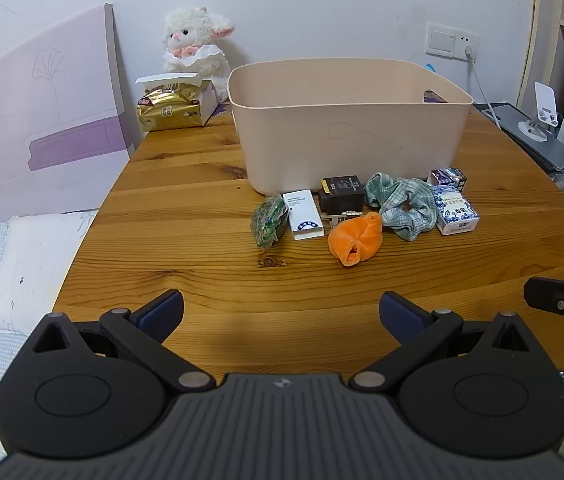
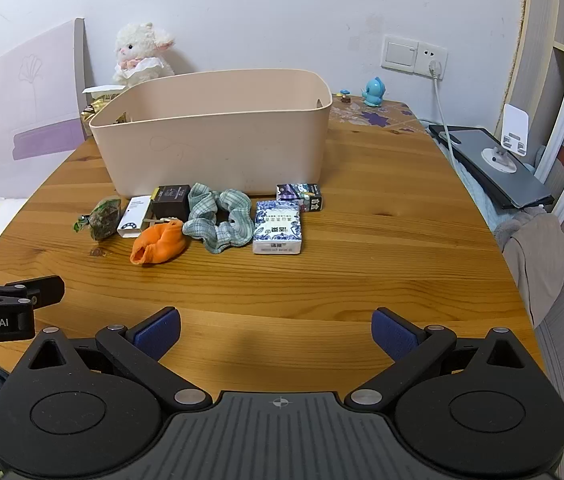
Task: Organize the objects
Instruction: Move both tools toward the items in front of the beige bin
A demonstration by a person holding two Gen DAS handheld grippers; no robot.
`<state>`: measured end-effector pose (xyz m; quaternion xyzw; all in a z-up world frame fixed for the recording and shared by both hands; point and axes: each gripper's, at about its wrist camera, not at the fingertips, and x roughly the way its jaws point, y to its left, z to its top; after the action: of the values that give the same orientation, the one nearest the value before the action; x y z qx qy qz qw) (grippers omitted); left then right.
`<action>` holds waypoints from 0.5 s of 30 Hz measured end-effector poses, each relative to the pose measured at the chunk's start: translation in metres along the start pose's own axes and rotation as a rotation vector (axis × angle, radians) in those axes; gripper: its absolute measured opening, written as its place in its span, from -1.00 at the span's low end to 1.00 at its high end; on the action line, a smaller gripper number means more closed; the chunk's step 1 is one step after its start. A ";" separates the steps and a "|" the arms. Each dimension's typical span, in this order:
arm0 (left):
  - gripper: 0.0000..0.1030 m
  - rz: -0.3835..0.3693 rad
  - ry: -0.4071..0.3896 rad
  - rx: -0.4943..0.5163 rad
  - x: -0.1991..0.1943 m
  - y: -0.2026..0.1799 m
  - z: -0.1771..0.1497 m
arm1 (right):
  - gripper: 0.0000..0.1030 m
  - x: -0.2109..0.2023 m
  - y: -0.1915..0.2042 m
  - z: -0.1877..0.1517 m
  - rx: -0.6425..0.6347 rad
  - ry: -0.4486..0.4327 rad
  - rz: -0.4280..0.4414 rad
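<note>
Jaws spread wide and holding nothing on both the left gripper (image 1: 281, 312) and the right gripper (image 2: 276, 330), each hovering over the near edge of the tabletop (image 1: 186, 208). Ahead, a row of small things lies just in front of the beige bin (image 1: 346, 120): green packet (image 1: 268, 222), white box (image 1: 303, 214), black box (image 1: 342, 194), orange cloth (image 1: 356, 240), checked scrunchie (image 1: 402, 204) and two patterned boxes. Only the right view catches the blue figurine (image 2: 374, 91) behind the bin, while the left view shows the gold tissue pack (image 1: 174, 108) in full.
</note>
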<state>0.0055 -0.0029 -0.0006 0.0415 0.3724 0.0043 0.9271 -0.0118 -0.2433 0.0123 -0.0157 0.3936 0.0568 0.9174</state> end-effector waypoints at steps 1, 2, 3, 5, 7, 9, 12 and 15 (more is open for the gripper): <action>1.00 0.000 0.000 0.000 0.000 0.000 0.000 | 1.00 0.000 0.000 0.000 0.001 0.000 0.000; 1.00 0.000 0.000 0.000 0.000 0.000 0.000 | 1.00 0.000 0.000 0.000 0.001 0.000 -0.001; 1.00 0.000 0.000 0.000 0.000 0.000 0.000 | 1.00 0.000 0.000 0.000 0.001 -0.001 -0.001; 1.00 0.000 -0.001 0.001 0.000 0.000 0.000 | 1.00 0.000 0.000 0.000 0.001 -0.001 0.000; 1.00 0.000 -0.001 -0.001 0.000 0.000 0.000 | 1.00 0.001 0.000 0.000 0.001 -0.001 -0.001; 1.00 0.000 -0.001 -0.001 0.000 0.000 0.000 | 1.00 0.001 0.000 0.000 0.001 0.000 -0.001; 1.00 -0.001 0.000 0.000 0.000 0.000 0.000 | 1.00 0.001 0.000 0.000 0.001 0.000 0.000; 1.00 0.000 0.000 -0.001 0.000 0.000 0.000 | 1.00 0.001 0.000 0.000 0.001 0.000 -0.001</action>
<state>0.0054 -0.0029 -0.0007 0.0410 0.3723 0.0043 0.9272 -0.0111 -0.2430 0.0117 -0.0155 0.3938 0.0563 0.9174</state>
